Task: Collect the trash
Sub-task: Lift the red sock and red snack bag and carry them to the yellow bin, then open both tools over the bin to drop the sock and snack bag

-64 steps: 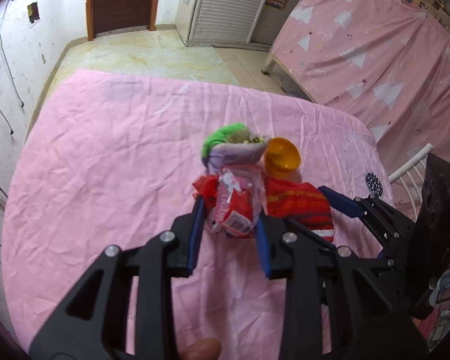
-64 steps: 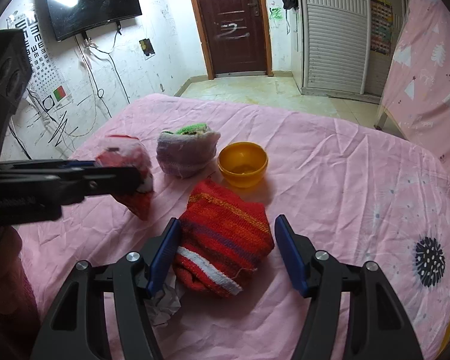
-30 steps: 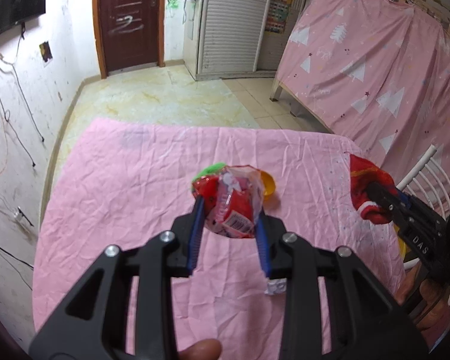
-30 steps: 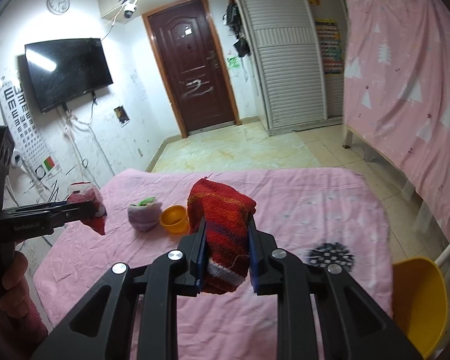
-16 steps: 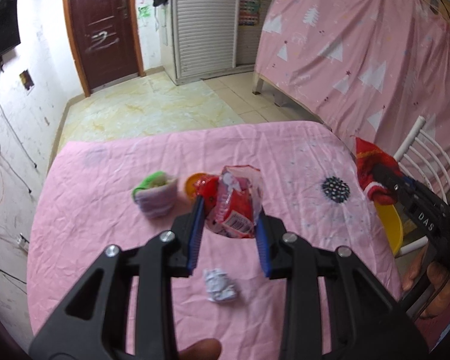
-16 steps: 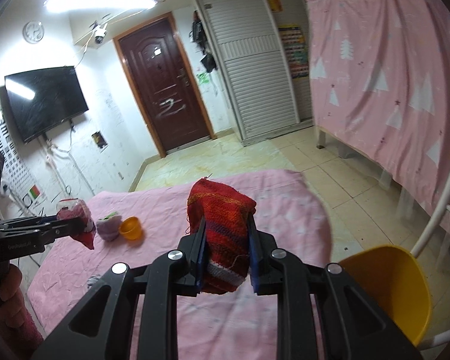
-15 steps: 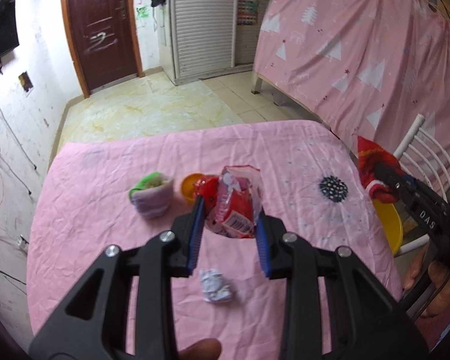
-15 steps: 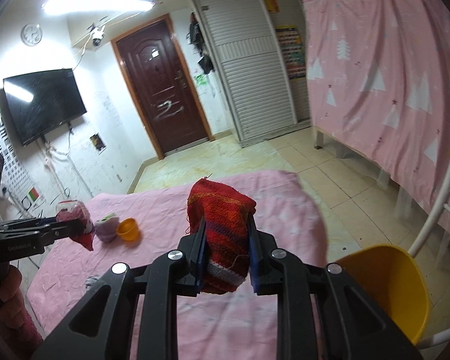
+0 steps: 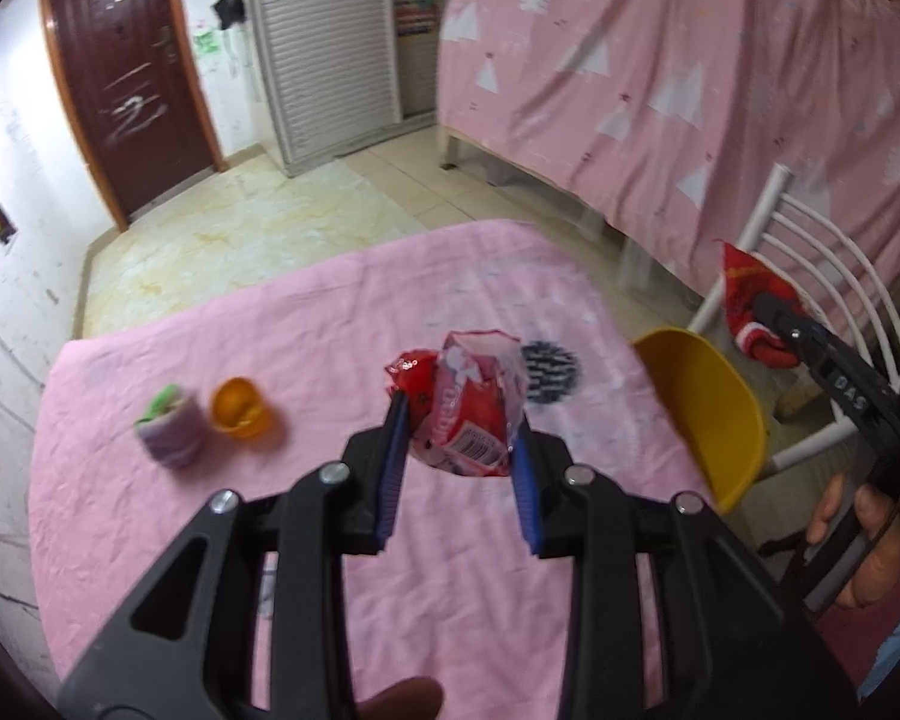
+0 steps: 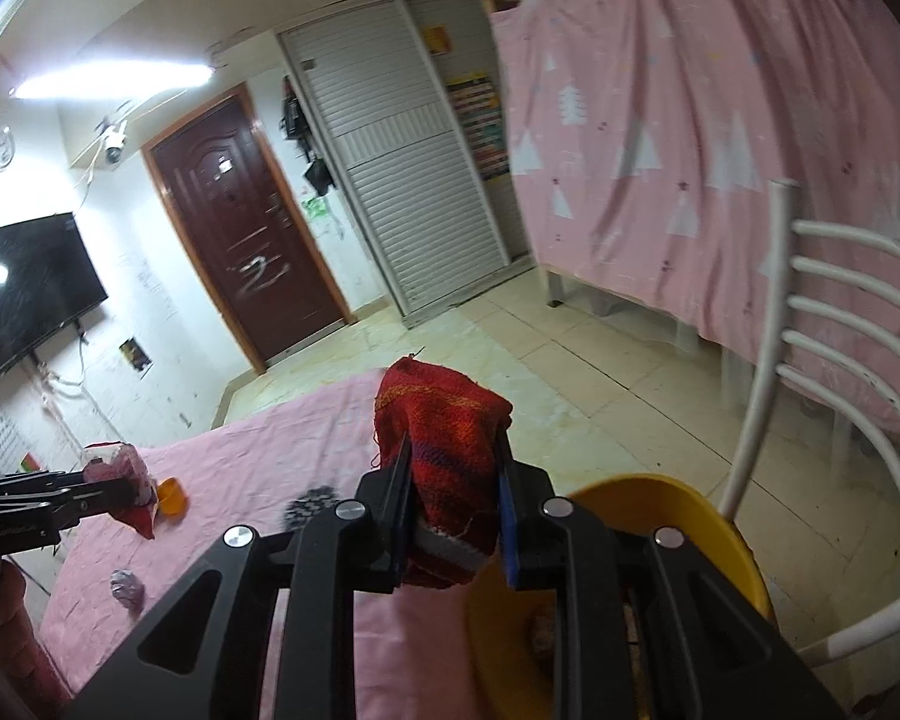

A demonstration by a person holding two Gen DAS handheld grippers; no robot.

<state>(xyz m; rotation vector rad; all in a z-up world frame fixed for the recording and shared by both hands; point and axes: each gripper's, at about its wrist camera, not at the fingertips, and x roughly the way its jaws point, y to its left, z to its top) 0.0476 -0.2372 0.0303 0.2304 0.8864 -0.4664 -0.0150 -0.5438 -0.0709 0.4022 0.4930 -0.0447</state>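
Observation:
My left gripper point(image 9: 459, 420) is shut on a red and white snack wrapper point(image 9: 468, 408) and holds it above the pink table point(image 9: 306, 312). My right gripper point(image 10: 453, 468) is shut on a red knitted cloth point(image 10: 444, 438) and holds it over the rim of a yellow bin point(image 10: 648, 546) on a white chair point(image 10: 822, 360). In the left wrist view the bin point(image 9: 702, 408) stands off the table's right edge, with the right gripper point(image 9: 762, 312) and the cloth point(image 9: 750, 300) above its far side. A crumpled paper ball point(image 10: 127, 588) lies on the table.
A small orange bowl point(image 9: 240, 408) and a purple and green bundle point(image 9: 171, 426) sit on the table's left part. A pink curtain point(image 9: 690, 90) hangs at the right. A brown door point(image 9: 126, 84) and tiled floor point(image 9: 240, 228) lie beyond the table.
Both grippers have swung right toward the yellow bin with their loads. The right gripper now holds the cloth over the bin's rim. The bowl and bundle have slid left in the view.

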